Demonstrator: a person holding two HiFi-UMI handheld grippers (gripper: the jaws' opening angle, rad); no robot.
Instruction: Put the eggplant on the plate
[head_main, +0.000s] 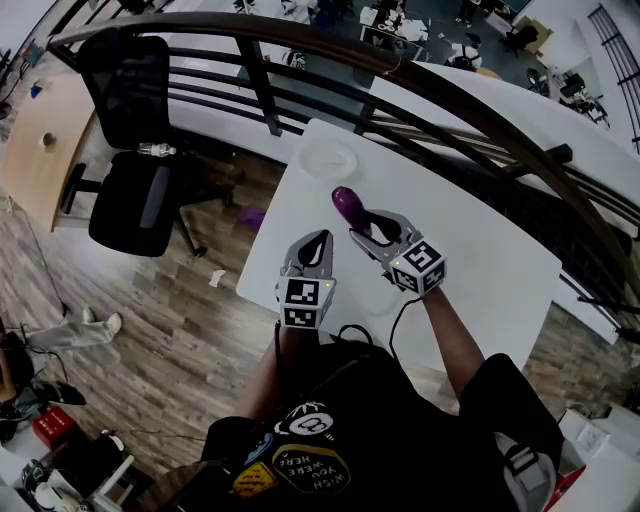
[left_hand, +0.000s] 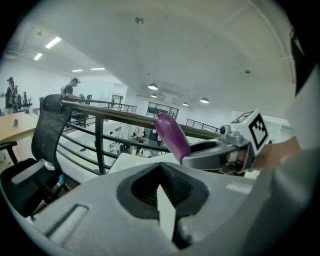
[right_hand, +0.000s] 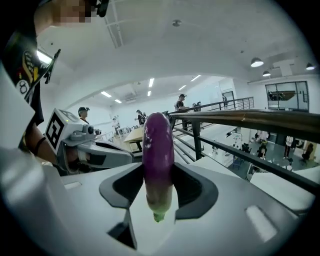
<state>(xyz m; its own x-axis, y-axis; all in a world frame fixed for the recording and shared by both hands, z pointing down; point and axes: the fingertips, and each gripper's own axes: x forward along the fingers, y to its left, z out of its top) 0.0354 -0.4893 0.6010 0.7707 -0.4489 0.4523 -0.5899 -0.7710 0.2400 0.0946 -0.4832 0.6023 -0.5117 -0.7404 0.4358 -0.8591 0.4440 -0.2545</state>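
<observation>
Across the centre and right of the head view lies a white table (head_main: 500, 270), with one corner pointing toward the top of the frame. Behind it a dark curved railing (head_main: 230, 22) sweeps from the upper left to the right edge. The person (head_main: 400, 420), in a dark printed shirt, fills the bottom centre, both forearms reaching up into the frame. A black office chair (head_main: 130, 190) stands on the wood floor at left. A pale round plate (head_main: 328, 158) rests near the table's top corner, at upper centre.

Below the plate, the two grippers are side by side over the table. The left gripper (head_main: 318, 238), at centre left, has its jaw tips together, and its own view shows nothing between them. The right gripper (head_main: 360, 228), at centre right, has its jaws closed on the eggplant (head_main: 349, 205). In the right gripper view the eggplant stands upright between the dark pads, with its green stem end low near the camera and its purple body rising past the jaw tips. In the head view the purple end points up-frame toward the plate. It is over the bare table, near the plate but apart from it.
</observation>
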